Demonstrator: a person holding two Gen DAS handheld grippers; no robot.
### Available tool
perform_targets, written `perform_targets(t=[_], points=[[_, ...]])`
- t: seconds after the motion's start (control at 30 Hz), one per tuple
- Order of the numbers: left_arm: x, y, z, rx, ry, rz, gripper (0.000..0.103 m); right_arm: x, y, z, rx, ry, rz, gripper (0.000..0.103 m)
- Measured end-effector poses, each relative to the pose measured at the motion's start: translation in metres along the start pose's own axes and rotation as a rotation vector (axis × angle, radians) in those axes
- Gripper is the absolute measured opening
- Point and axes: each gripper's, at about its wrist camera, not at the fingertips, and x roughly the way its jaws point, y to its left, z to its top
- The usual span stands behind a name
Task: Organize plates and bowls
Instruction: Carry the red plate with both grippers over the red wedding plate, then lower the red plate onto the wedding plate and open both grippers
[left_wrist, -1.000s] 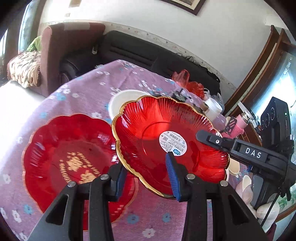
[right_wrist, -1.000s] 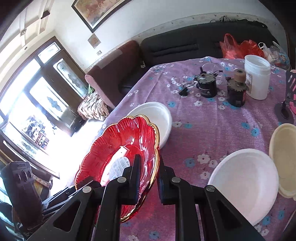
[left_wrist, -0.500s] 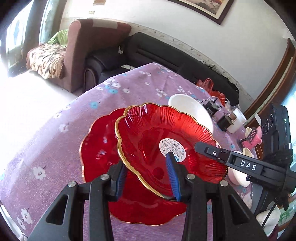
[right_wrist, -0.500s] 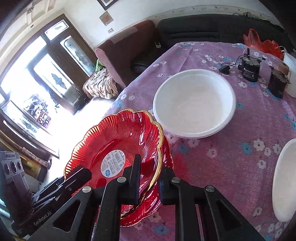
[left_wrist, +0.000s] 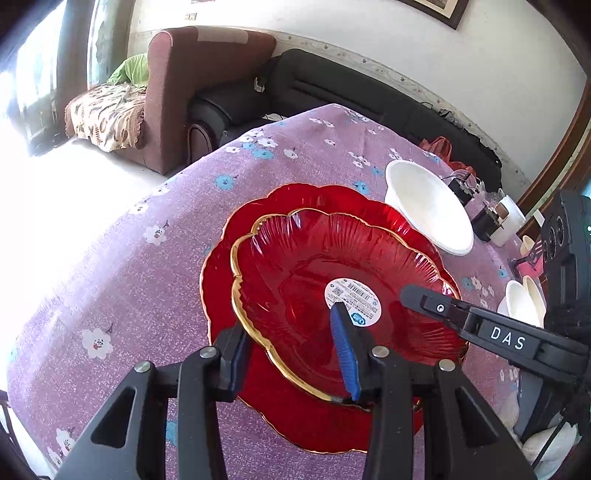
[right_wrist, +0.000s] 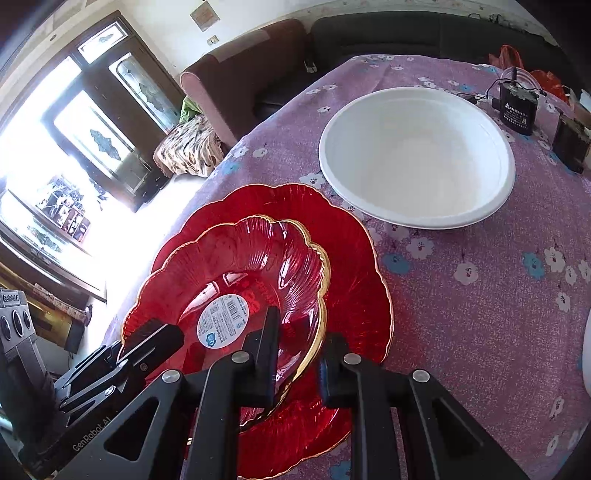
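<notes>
A worktop (left_wrist: 110, 280) in purple flowered cloth fills a room with a sofa (left_wrist: 332, 88) and armchair (left_wrist: 207, 81) beyond its far edge. Bare cloth lies left. The left gripper (left_wrist: 291, 354) and right gripper (right_wrist: 295, 354) each clamp jaws on the gold-rimmed red bowl (left_wrist: 295, 288), over a red plate (right_wrist: 351, 266), near a white bowl (right_wrist: 417, 155).
</notes>
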Motion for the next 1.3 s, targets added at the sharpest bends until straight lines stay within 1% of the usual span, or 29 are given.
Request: perform_targets(t=[0.13,0.2,0.3,0.4,0.47,0.5,0.53,0.6,0.63,0.7,0.77,0.83,0.93,1.0,1.07,1.1,1.13,1.2,1.27,1.3], points=[[0.000,-0.003,0.001,0.020,0.015,0.000,0.041,-0.002,0.000,-0.003,0.004,-0.008,-0.026,0.019],[0.000,-0.002,0.001,0.019,0.030,-0.011,0.042,-0.003,0.004,-0.005,-0.006,-0.014,-0.041,0.021],[0.000,-0.002,0.002,0.017,0.056,-0.037,0.046,-0.003,0.011,-0.006,-0.031,-0.031,-0.098,0.022],[-0.006,-0.003,0.002,0.024,0.055,-0.047,0.052,-0.002,0.019,-0.008,-0.057,-0.051,-0.160,0.023],[-0.014,-0.004,0.002,0.033,0.044,-0.048,0.059,-0.003,0.021,-0.007,-0.069,-0.067,-0.199,0.027],[-0.018,-0.003,0.004,0.033,0.031,-0.046,0.066,-0.005,0.022,-0.006,-0.074,-0.078,-0.207,0.029],[-0.023,-0.003,0.005,0.030,0.009,-0.039,0.071,-0.006,0.024,-0.006,-0.077,-0.089,-0.208,0.031],[-0.033,-0.002,0.007,0.031,-0.027,-0.019,0.072,-0.011,0.029,-0.006,-0.091,-0.116,-0.230,0.035],[-0.036,-0.001,0.008,0.032,-0.039,-0.010,0.072,-0.014,0.033,-0.007,-0.104,-0.131,-0.254,0.042],[-0.043,0.004,0.010,0.018,-0.061,-0.005,0.072,-0.021,0.038,-0.008,-0.127,-0.169,-0.295,0.048],[-0.047,0.008,0.011,-0.003,-0.072,-0.009,0.073,-0.030,0.042,-0.011,-0.132,-0.201,-0.295,0.048],[-0.052,0.011,0.009,-0.022,-0.085,-0.007,0.073,-0.046,0.045,-0.014,-0.118,-0.252,-0.289,0.048],[-0.062,0.007,0.005,-0.007,-0.120,0.017,0.073,-0.069,0.047,-0.023,-0.097,-0.319,-0.275,0.053],[-0.073,0.000,0.001,0.017,-0.173,0.049,0.073,-0.082,0.045,-0.031,-0.090,-0.356,-0.268,0.055],[-0.089,-0.007,-0.002,0.046,-0.253,0.094,0.073,-0.094,0.041,-0.042,-0.085,-0.393,-0.281,0.057],[-0.101,-0.012,-0.005,0.061,-0.312,0.122,0.075,-0.100,0.038,-0.047,-0.087,-0.410,-0.291,0.057],[-0.110,-0.015,-0.007,0.074,-0.360,0.150,0.084,-0.106,0.034,-0.053,-0.089,-0.429,-0.307,0.057],[-0.132,-0.028,-0.010,0.108,-0.462,0.220,0.094,-0.118,0.026,-0.064,-0.079,-0.467,-0.341,0.057],[-0.151,-0.043,-0.010,0.154,-0.536,0.256,0.096,-0.132,0.012,-0.075,-0.052,-0.501,-0.357,0.057],[-0.161,-0.052,-0.008,0.183,-0.561,0.260,0.096,-0.140,0.004,-0.080,-0.036,-0.517,-0.364,0.057]])
